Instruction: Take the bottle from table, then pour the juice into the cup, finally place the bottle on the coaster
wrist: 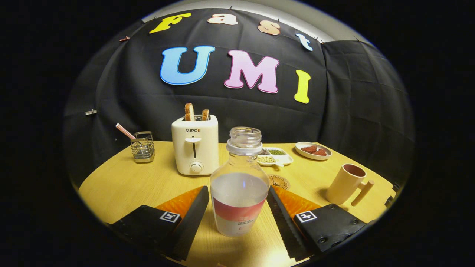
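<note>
A clear bottle (239, 185) with no cap, about half full of pale juice and wearing a red and white label, stands upright on the wooden table (122, 181). It sits between my gripper's (238, 190) fingers, whose inner faces lie against its two sides. Just beyond the bottle and partly hidden by it lies a round tan coaster (280, 181). A beige cup (347, 183) with a straight handle stands to the right, beyond the right finger, its mouth open.
A cream toaster (195, 148) with two bread slices stands beyond the left finger. Further left is a wire holder (143, 146) with a checked straw. Behind the bottle are a divided dish of beans (276, 157) and a small plate of red pieces (313, 150).
</note>
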The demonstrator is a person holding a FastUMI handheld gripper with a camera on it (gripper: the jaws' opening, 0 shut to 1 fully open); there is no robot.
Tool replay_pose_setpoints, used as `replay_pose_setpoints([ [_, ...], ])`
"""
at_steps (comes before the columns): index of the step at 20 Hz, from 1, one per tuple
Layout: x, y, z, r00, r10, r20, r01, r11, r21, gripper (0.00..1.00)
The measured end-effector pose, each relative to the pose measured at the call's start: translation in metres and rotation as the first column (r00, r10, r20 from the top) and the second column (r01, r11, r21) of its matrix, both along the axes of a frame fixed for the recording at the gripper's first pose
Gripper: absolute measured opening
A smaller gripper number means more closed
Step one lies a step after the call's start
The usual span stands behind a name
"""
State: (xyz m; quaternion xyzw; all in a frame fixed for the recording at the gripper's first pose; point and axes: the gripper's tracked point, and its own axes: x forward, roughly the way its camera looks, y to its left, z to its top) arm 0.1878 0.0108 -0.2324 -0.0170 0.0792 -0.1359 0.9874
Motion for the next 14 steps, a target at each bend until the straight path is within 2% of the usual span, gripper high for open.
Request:
replay_pose_setpoints([
  [3, 0.0041, -0.0023, -0.0007, 1.000, 0.006, 0.003, -0.006, 1.000, 0.003, 0.94],
  [6, 0.0066, -0.0011, 0.0009, 1.000, 0.006, 0.009, -0.006, 1.000, 0.005, 0.79],
  [10, 0.0073, -0.0025, -0.0003, 1.000, 0.000, 0.002, 0.000, 0.999, 0.038, 0.77],
  [14, 0.0069, 0.0004, 0.0017, 0.999, 0.037, -0.015, -0.036, 0.997, 0.075, 0.74],
])
